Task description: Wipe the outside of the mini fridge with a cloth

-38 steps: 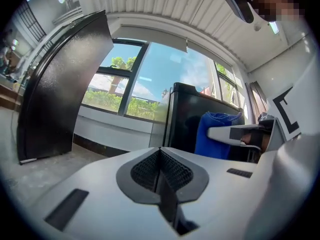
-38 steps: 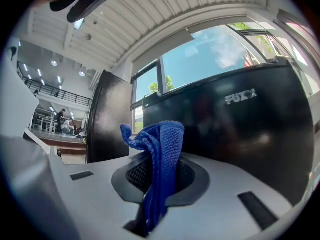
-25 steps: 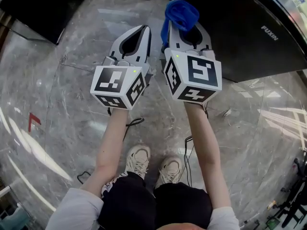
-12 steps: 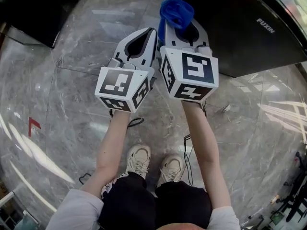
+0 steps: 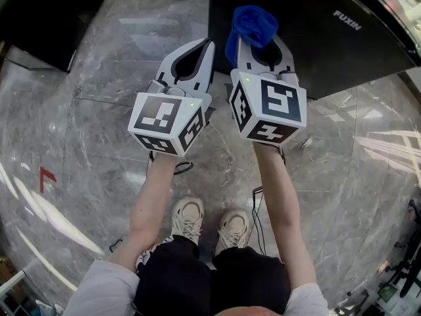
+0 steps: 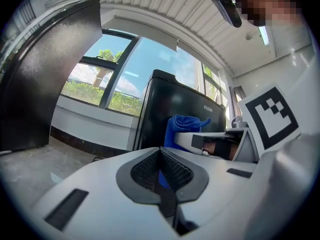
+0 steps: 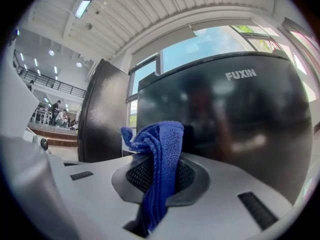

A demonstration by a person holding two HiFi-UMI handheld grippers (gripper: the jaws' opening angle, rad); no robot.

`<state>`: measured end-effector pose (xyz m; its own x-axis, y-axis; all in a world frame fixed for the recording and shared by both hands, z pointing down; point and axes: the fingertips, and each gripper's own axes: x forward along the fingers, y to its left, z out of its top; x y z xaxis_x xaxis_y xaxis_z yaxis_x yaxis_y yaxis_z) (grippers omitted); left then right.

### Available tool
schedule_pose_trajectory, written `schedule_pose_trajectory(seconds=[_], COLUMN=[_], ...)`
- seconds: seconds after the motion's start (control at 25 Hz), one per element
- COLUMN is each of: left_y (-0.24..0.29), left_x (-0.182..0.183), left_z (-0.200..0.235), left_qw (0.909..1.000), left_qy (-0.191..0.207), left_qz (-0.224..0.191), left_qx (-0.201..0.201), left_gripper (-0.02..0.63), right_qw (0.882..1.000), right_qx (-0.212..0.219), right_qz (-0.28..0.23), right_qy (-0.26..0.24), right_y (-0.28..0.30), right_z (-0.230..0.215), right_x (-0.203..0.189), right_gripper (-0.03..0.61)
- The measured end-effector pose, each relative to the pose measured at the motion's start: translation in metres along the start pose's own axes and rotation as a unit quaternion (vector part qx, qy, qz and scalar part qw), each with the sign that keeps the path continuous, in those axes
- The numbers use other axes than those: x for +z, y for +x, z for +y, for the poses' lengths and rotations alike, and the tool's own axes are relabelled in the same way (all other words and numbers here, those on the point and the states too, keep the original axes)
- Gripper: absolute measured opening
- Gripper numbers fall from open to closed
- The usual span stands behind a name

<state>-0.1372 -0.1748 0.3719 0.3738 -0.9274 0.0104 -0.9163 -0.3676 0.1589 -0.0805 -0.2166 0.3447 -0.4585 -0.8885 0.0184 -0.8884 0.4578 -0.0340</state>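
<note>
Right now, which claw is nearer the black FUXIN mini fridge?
Right. The right claw, shut on the blue cloth, faces the mini fridge squarely. The left claw, shut and empty, sits alongside, by the fridge's left edge.

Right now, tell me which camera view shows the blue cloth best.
The right gripper view: the blue cloth fills its centre, pinched in the right claw, weave visible, in front of the mini fridge. The head view shows only its bunched top beyond that claw. The left gripper view shows it small and partly hidden.
</note>
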Motion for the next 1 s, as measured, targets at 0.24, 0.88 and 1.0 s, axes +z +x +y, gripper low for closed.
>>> schedule_pose_trajectory(seconds=[0.24,0.88,1.0], left_y=[0.008,0.035,0.037], left_x=[0.007,-0.001,-0.004], left_z=[-0.034,-0.097,-0.1], left_qw=[0.9995,0.9943,0.9944], left_qy=[0.0,-0.008,-0.013], left_qz=[-0.005,0.003,0.006], left_qx=[-0.033,-0.106,-0.104], left_gripper=[0.005,0.005,0.005], right_qw=[1.0,0.992,0.99], right_qx=[-0.025,-0.119,-0.134], right_qz=[0.0,0.001,0.002], right_qy=[-0.004,-0.053,-0.053], right_y=[-0.016,-0.062,-0.07], right_z=[-0.023,-0.104,-0.12], right_x=[0.002,0.008,0.008], right_gripper=[0.052,0.052,0.052])
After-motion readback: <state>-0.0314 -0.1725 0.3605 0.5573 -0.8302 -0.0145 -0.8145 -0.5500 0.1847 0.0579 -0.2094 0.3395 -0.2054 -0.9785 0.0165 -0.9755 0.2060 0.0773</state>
